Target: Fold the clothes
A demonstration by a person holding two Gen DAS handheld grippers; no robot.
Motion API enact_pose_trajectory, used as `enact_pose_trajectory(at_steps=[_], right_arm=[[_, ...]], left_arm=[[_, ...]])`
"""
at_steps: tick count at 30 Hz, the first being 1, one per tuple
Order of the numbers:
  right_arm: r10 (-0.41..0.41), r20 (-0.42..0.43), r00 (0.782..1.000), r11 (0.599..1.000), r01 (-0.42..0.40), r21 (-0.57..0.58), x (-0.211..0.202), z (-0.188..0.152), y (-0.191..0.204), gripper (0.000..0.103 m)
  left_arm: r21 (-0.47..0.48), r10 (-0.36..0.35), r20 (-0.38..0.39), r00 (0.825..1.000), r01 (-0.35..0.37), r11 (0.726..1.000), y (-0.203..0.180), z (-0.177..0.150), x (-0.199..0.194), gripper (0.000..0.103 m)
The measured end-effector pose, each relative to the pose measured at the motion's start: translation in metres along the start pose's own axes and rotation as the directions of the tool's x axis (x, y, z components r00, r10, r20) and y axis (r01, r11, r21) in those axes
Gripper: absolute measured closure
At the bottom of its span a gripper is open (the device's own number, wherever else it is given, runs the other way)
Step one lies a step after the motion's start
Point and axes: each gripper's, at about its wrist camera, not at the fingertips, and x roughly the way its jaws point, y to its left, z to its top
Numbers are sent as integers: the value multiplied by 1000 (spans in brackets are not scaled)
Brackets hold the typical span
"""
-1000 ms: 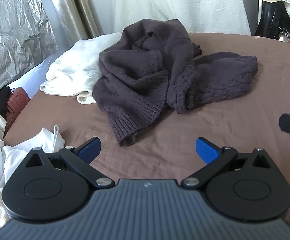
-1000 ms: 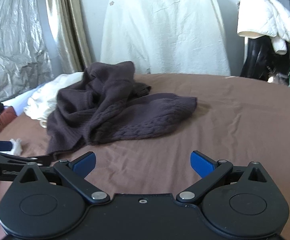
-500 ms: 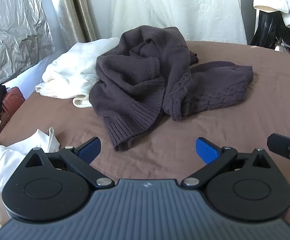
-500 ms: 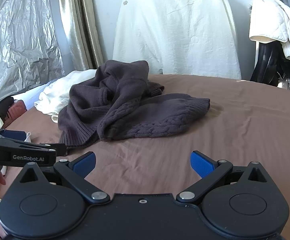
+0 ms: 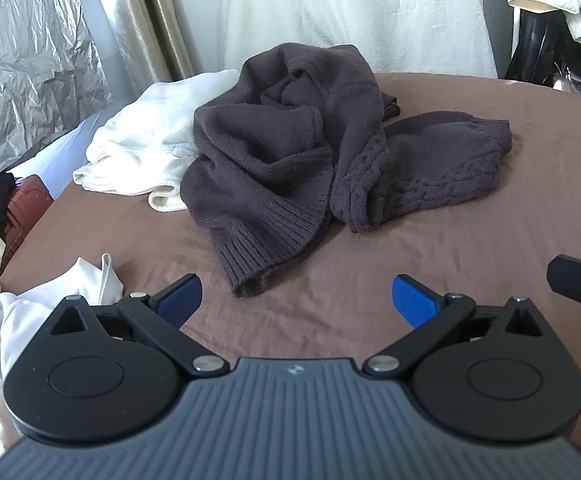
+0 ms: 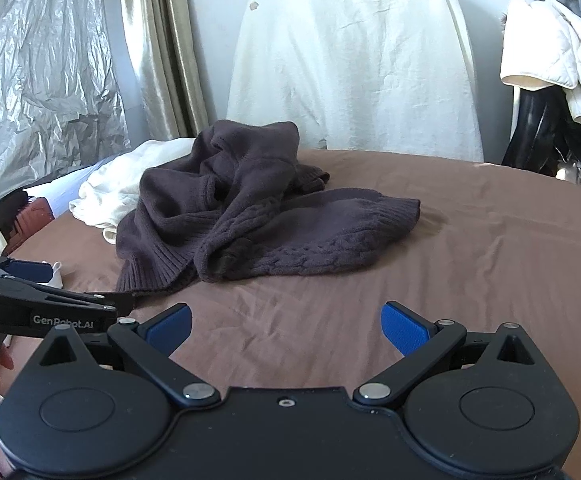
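Sweater (image 5: 290, 152) lower in view than before

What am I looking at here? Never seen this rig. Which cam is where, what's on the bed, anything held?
No robot arm: a person carries two handheld grippers, each with a fisheye camera looking forward along its blue fingers. One picture is from the left gripper, the other from the right gripper; the left one also shows at the right view's edge. Both are open and hold nothing. On the brown sheet lies a crumpled dark knit sweater, unfolded, with a white garment beside it.
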Motion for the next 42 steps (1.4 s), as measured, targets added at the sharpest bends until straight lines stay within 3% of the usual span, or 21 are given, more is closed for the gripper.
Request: enact_pose_trajectory(at_steps=[21,24,26,30,33,34,35,37,39,40,42], right_arm=[[20,-20,1000,1000,-20,-7,2,1,1,1],[52,-23,998,999,-52,8,2,3,-1,1],[123,-45,991,990,-120,70,7,9,-8,1],[316,-148,937,927,-272,257,44,39,-31,1],[392,-264,882,870,-262,416,89,67,-55,0],[419,-338,843,848,-230,478,108,72,-65,2],[411,-428,805,831,-138,539,126,76,-77,3],[345,-541,767,824,29,566,144,90,-98,4],[225,-604,765,917,44,397,146,119,-93,4],[166,-620,766,950,43,308,146,132,-87,4],[139,-646,751,976,4,216,150,148,-76,4]], left_arm=[[5,7,-32,999,-7,1000,0,-2,7,0],[-26,-26,-13,1000,25,999,7,1,8,0],[-63,-69,16,998,69,996,15,6,8,0],[-143,-123,48,991,128,981,35,48,11,0],[-112,-48,37,998,52,992,46,89,23,0],[-84,-22,22,1000,24,996,51,102,31,0],[-53,-20,12,1000,20,998,57,113,39,0],[5,-78,21,997,78,997,74,130,57,0],[53,-138,27,990,136,989,94,145,76,0],[56,-111,8,994,110,992,104,152,88,0],[40,-86,-12,996,86,995,121,164,113,0]])
